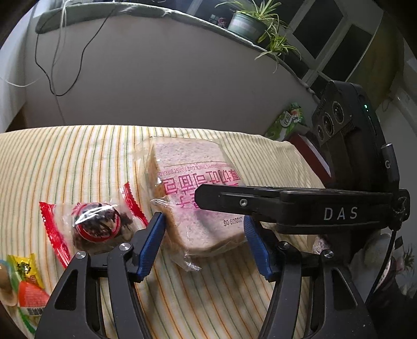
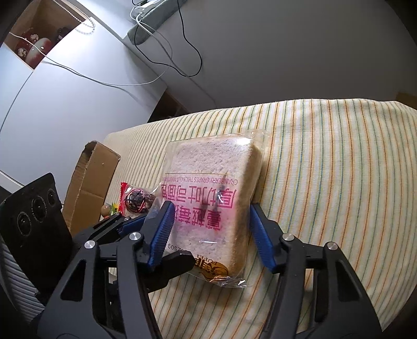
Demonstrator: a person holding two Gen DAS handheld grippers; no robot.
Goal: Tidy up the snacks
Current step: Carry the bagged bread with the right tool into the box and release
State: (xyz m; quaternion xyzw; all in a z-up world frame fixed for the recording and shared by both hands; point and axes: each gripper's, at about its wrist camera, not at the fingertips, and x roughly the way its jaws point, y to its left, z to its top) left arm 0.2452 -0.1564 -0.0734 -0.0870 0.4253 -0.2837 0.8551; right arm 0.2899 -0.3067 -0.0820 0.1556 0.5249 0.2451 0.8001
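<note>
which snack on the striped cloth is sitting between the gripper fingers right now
The bagged toast slice, largest, pink-lettered. Both grippers, left and right, straddle it; the red-edged packet lies outside.

A striped cloth point(image 1: 78, 156) in cream, green and orange is covering the counter from edge to edge. Behind its far edge a pale wall point(image 1: 169, 86) is rising, with a black cable point(image 1: 78, 75) and a white cable point(image 1: 56, 52) hanging down it. On the ledge above, a potted spider plant point(image 1: 247, 23) is sitting beside the dark windows point(image 1: 336, 34). In the right wrist view an open cardboard box point(image 2: 88, 180) is standing at the counter's left edge.
</note>
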